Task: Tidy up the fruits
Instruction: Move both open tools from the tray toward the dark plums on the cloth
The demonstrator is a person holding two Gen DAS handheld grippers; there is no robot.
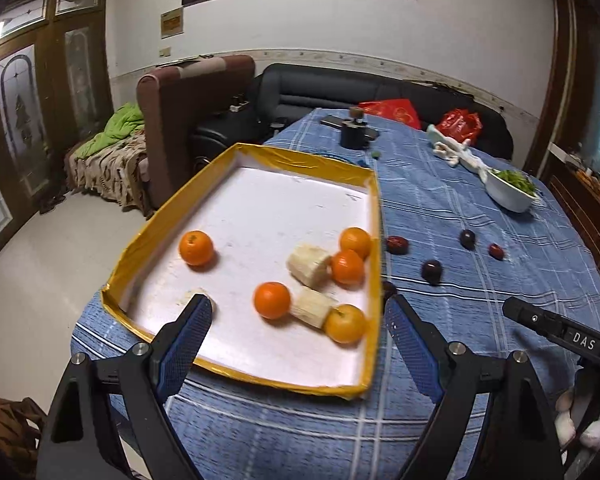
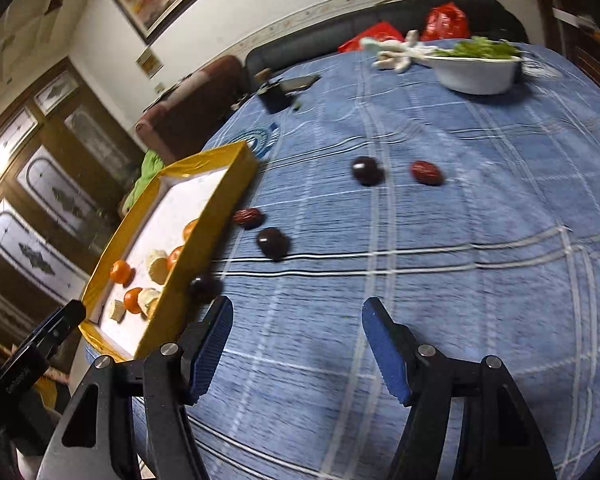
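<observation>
Tray point(image 1: 374, 216) long axis runs away from left claw point(image 1: 298, 320).

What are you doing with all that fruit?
Sorting it. Five oranges and some banana pieces already lie in the yellow tray. Five dark fruits wait on the blue tablecloth beside it. The left hand-held gripper and right hand-held gripper are both open, holding nothing.

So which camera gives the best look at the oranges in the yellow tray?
The left wrist view: all five oranges lie unobstructed inside the tray. In the right wrist view, the tray's near wall hides parts of several.
</observation>
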